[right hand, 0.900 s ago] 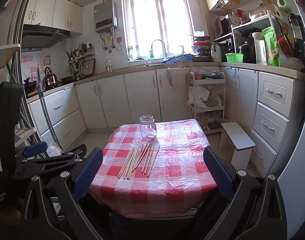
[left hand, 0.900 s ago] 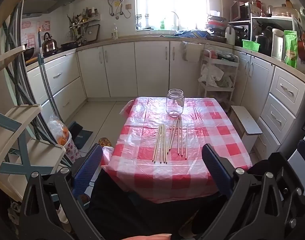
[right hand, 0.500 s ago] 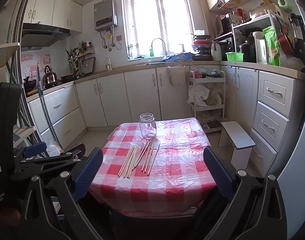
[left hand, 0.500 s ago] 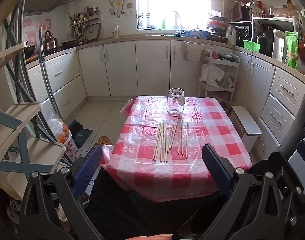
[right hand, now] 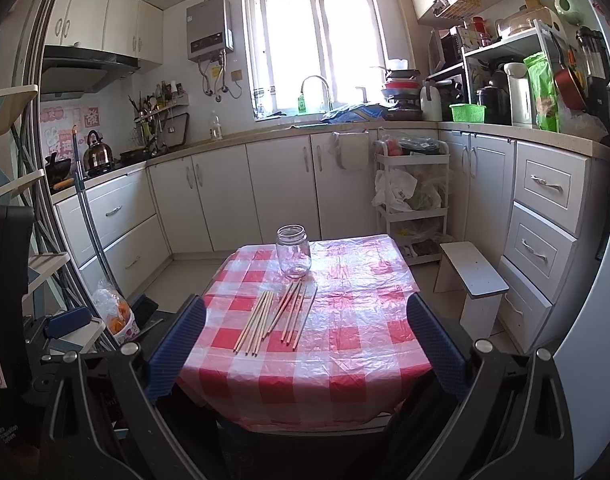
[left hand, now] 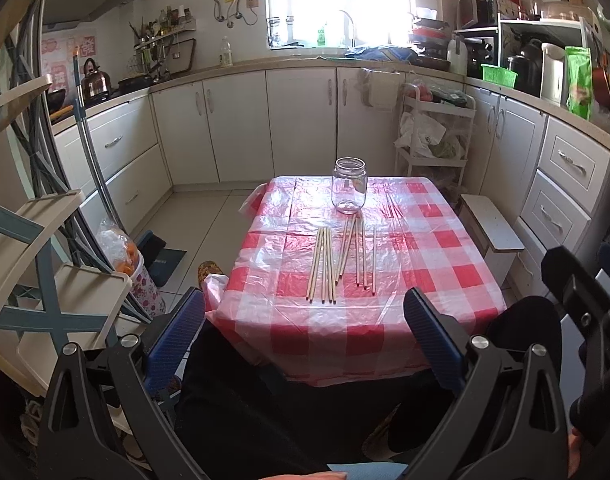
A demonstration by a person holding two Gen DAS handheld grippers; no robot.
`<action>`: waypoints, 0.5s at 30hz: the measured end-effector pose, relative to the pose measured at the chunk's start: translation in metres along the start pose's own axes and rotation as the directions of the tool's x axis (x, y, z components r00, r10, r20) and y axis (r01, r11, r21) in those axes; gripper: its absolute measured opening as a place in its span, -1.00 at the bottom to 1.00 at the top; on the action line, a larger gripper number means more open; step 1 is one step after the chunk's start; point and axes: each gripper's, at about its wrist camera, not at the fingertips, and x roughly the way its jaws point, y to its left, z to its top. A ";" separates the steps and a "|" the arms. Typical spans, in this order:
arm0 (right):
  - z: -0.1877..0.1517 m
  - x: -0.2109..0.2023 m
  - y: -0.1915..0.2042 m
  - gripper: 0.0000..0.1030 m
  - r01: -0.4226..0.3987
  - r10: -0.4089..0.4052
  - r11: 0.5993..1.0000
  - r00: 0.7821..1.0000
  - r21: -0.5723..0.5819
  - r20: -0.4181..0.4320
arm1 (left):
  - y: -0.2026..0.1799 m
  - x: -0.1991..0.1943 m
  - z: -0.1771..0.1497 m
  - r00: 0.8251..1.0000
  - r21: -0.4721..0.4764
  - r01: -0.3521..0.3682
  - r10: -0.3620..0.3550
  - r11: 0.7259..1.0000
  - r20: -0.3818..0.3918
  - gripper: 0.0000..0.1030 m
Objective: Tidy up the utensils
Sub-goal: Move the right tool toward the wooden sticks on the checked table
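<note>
Small table under red-and-white checked cloth, clear plastic sheet over it. Glass jar upright toward far edge, left of centre. Chopsticks flat on cloth just nearside of jar — a tight bundle left, looser sticks right, farthest tips close to jar's base.

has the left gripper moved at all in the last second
Yes, slightly. In its own view the glass jar and the chopsticks now sit a little lower in frame, so the left gripper tilted up; jaws open.
</note>
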 end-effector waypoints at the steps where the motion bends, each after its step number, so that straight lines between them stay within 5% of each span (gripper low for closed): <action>1: 0.000 -0.001 -0.001 0.87 0.001 -0.001 1.000 1.000 -0.001 0.002 | 0.001 -0.001 -0.001 1.000 0.001 -0.005 0.005 1.000 0.000 0.86; 15: 0.000 -0.002 0.000 0.87 0.002 -0.002 1.000 1.000 -0.001 -0.002 | 0.007 0.007 -0.012 0.995 -0.035 -0.013 0.009 0.999 -0.095 0.86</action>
